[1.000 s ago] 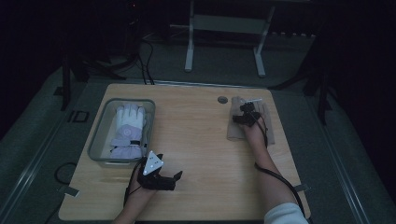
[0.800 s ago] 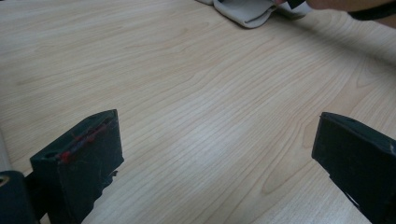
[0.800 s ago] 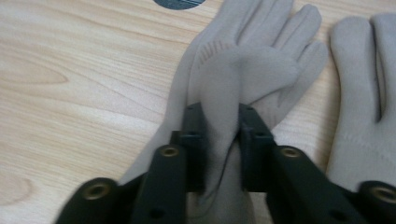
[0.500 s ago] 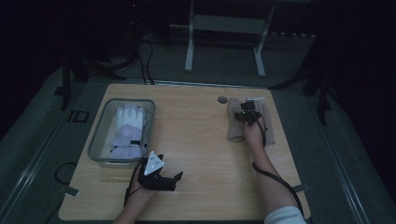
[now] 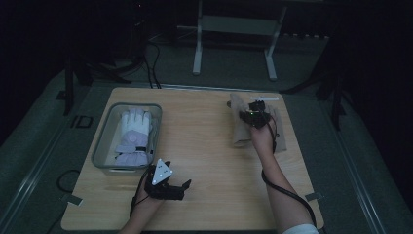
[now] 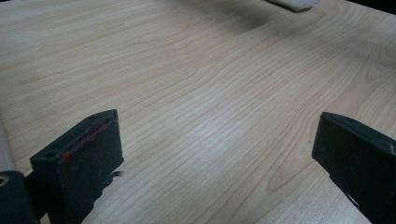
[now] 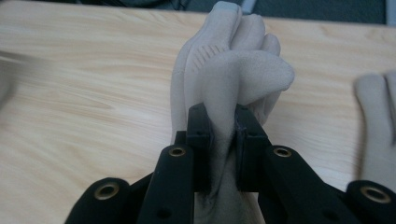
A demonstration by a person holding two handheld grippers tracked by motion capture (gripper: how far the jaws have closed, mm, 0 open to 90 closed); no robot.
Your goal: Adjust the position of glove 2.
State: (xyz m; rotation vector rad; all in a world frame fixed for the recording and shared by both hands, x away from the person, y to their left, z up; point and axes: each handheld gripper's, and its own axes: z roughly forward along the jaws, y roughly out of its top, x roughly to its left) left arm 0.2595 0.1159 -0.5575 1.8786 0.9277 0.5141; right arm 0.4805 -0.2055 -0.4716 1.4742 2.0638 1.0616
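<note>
A tan glove [image 7: 229, 70] is pinched at a fold between the jaws of my right gripper [image 7: 223, 140], which is shut on it. In the high view that glove [image 5: 239, 126] lies at the table's far right under my right gripper [image 5: 256, 117]. A second tan glove [image 7: 376, 121] lies flat just to the right. My left gripper [image 5: 170, 187] rests near the table's front edge, beside the bin. Its jaws stand wide apart over bare wood [image 6: 210, 116], open with nothing between them.
A grey bin [image 5: 104, 146] at the left holds a white and lilac glove [image 5: 132, 134]. The wooden table [image 5: 199, 146] stretches between the two hands. A white frame stand [image 5: 234, 29] stands on the floor behind the table.
My right gripper has shifted slightly toward the far edge over the tan glove and now pinches a raised fold of it. The left gripper has stayed put.
</note>
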